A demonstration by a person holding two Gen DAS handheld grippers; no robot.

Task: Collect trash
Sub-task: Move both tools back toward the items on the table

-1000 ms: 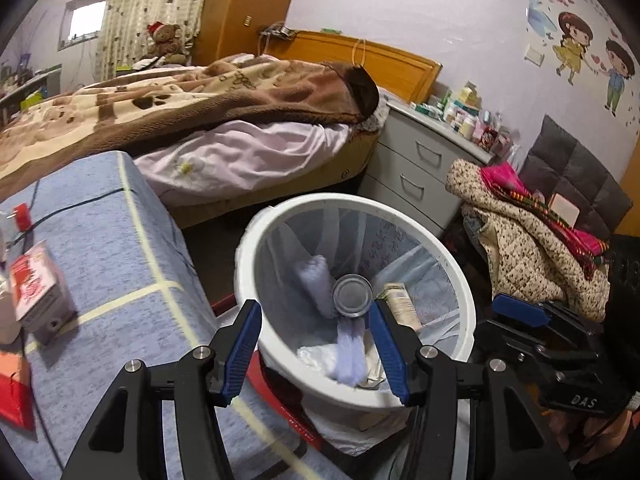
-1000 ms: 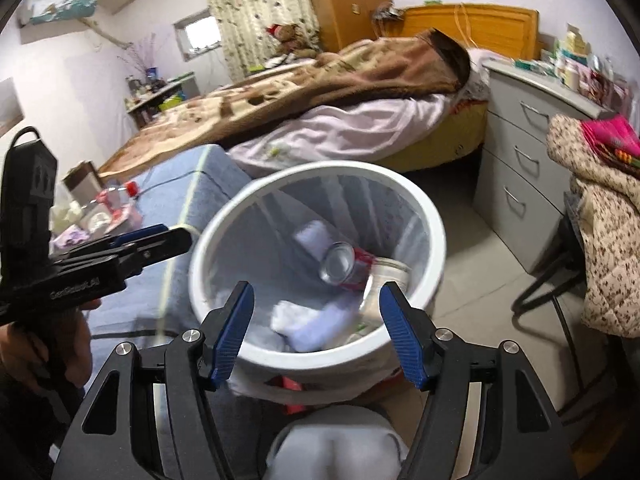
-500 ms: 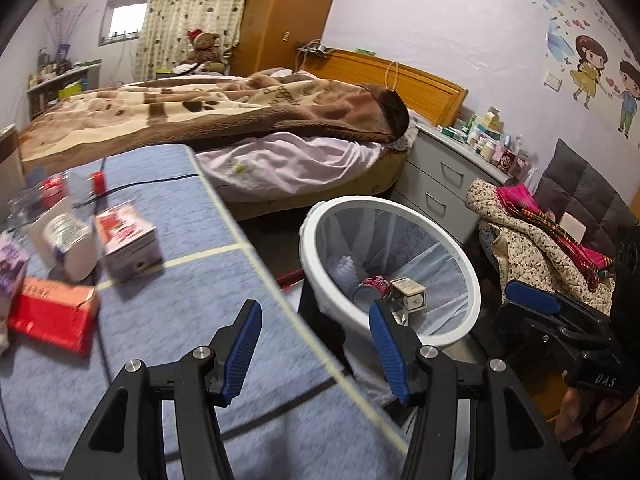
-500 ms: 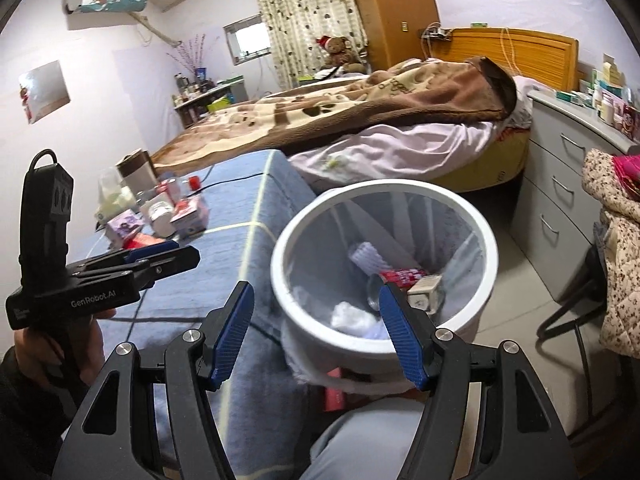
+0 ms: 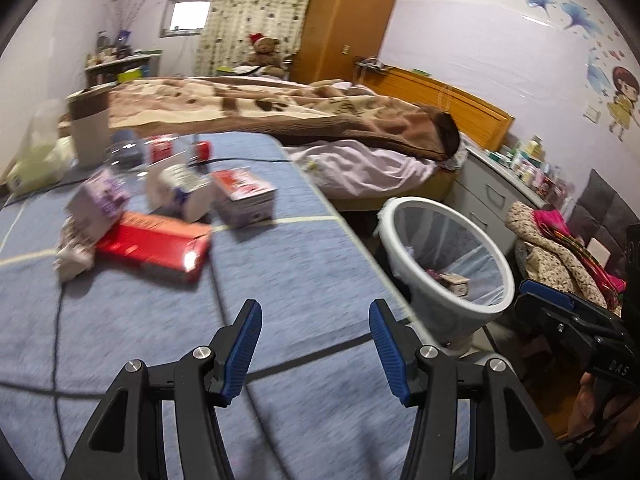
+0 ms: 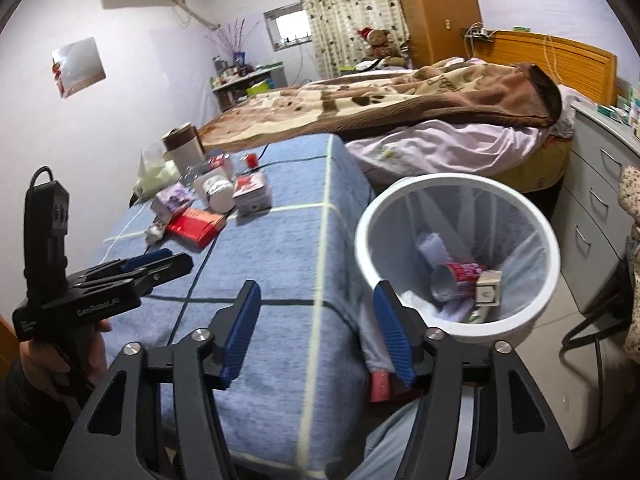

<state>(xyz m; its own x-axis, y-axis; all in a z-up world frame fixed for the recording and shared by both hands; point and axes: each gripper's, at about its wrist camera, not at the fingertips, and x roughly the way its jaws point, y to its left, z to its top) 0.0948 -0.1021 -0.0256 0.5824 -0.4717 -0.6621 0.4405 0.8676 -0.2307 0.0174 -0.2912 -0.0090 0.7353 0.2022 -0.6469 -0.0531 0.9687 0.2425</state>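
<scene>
— What are the tools doing?
— I'm holding the left tool [image 5: 312, 344] spread and empty over the blue tabletop [image 5: 304, 264]. The right tool [image 6: 316, 330] is empty too; its jaws have just been closing a little, yet standing apart.
— And the trash?
— Boxes, with a red box [image 5: 154, 246], are lying across the tabletop. The white bin [image 6: 460, 258] beside it is holding a can [image 6: 456, 280].
</scene>
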